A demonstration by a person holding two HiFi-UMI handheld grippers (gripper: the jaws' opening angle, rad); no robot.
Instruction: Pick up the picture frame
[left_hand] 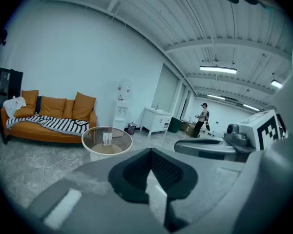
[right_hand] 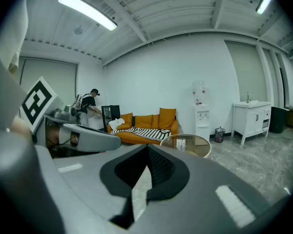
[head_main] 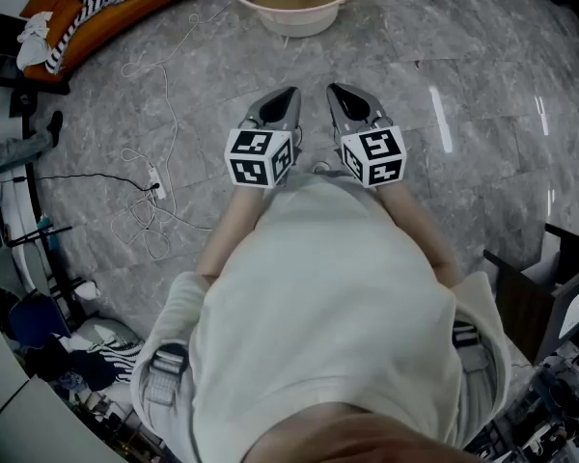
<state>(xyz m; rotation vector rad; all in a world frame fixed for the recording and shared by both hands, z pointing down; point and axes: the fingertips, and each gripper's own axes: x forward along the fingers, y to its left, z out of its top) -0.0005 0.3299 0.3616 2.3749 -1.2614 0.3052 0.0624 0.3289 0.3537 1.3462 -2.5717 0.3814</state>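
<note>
Left claw (head_main: pixel 288 96): jaws pressed together, empty.
Right claw (head_main: pixel 338 93): same, shut on nothing.
Hold: the 2 sit side by side, tipped slightly down, aimed at the table (head_main: pixel 314 22), probably readied for the approach.
Frame (left_hand: pixel 107 139): upright on the round glass table, well ahead.
Floor (head_main: pixel 463 75): grey marble, loose cable (head_main: pixel 150 196).
Room: orange sofa (left_hand: pixel 83 106) by the wall (left_hand: pixel 78 57).

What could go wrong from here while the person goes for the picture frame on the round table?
1. Both the left gripper and the right gripper are shut. If neither opens first, it may knock the small picture frame over on the glass-topped table.
2. Loose cables lie on the floor at the person's left, and a step there could catch a foot.
</note>
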